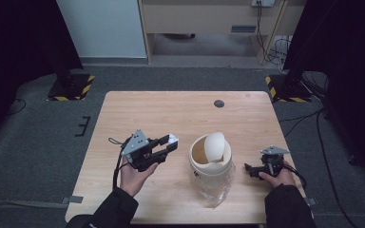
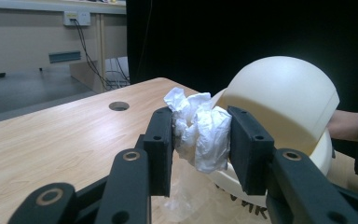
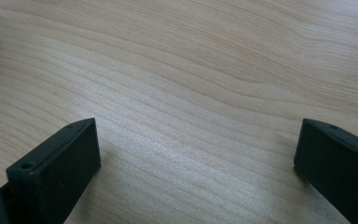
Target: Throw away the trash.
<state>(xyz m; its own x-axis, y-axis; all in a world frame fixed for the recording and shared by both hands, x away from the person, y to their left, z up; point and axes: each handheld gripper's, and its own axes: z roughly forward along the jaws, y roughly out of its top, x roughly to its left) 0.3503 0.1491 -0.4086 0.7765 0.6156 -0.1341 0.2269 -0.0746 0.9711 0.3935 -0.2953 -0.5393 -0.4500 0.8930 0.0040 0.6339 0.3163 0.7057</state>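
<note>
Fingers of the left gripper (image 1: 170, 142) are clamped on a crumpled tissue (image 2: 200, 133), hovering at nine o'clock of the cream swing-lid bin (image 1: 211, 159) on the worktop (image 1: 171, 109). It looks feather-light, soft and squashable, so a mid-wad pinch suits. At three o'clock, the right gripper (image 1: 248, 169) rests with fingers apart, empty.

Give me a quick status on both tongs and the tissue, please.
Left tongs shut on crumpled tissue, held short of the bin. Right tongs open, idle above table. Bin's swing lid tilted, opening showing.
</note>
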